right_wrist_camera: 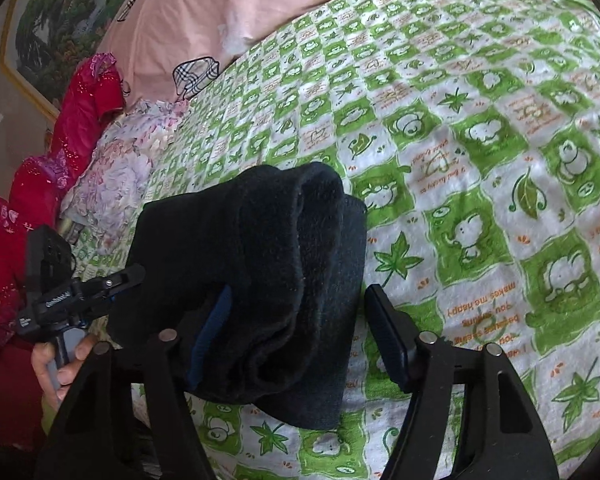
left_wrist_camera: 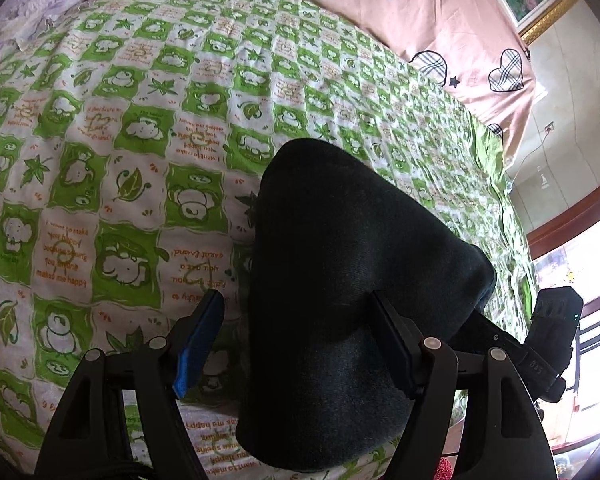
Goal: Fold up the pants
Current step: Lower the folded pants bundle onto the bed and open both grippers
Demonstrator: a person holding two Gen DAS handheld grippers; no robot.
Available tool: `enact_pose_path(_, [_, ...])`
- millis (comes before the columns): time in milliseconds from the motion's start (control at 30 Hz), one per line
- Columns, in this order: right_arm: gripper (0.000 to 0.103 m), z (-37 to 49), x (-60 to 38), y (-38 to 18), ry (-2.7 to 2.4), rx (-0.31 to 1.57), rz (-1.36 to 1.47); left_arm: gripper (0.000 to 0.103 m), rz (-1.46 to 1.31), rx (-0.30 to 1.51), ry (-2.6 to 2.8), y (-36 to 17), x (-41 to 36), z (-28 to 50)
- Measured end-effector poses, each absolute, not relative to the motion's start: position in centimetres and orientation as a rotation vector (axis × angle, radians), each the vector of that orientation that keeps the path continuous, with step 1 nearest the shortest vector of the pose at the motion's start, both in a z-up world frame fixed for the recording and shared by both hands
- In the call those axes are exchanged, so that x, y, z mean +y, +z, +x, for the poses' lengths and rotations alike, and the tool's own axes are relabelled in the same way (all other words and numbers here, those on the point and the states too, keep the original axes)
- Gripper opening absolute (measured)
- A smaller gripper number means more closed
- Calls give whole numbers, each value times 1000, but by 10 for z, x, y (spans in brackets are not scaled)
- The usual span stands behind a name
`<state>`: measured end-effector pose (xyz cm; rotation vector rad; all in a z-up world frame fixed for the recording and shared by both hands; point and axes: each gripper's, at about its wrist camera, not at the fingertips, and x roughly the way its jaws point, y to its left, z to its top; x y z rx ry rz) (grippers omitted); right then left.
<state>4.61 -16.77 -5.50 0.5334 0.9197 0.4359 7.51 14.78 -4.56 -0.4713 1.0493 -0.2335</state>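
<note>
We see the pants (left_wrist_camera: 360,280), dark and folded into a thick bundle, lying on the green-and-white checked sheet (left_wrist_camera: 120,160) of a bed, near its front edge. A pink pillow (left_wrist_camera: 420,12) lies at the far edge, and floral bedding (right_wrist_camera: 120,168) with red cloth (right_wrist_camera: 84,112) beside it sits along the left edge in the right wrist view.

Our left gripper (left_wrist_camera: 300,344) stands spread; the bundle lies between its fingers, with a plain gap at the blue pad (left_wrist_camera: 198,344) on the left, while the other finger sits against the cloth.

Our right gripper (right_wrist_camera: 300,328) is also spread: its left finger is tucked into the folds, its right finger stands clear of the bundle over the sheet.

A hand (right_wrist_camera: 60,368) grips the left gripper's handle at the left in the right wrist view.
</note>
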Motion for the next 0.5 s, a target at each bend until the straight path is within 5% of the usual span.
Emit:
enact_pose_path(100, [64, 47, -167, -58, 454, 932, 538, 70, -507, 1054, -246, -55, 151, 77])
enact_pose_path(267, [63, 48, -166, -62, 483, 950, 572, 49, -565, 1044, -290, -59, 149, 75])
enact_pose_path(500, [47, 43, -153, -39, 535, 880, 475, 36, -550, 1008, -276, -44, 145, 69])
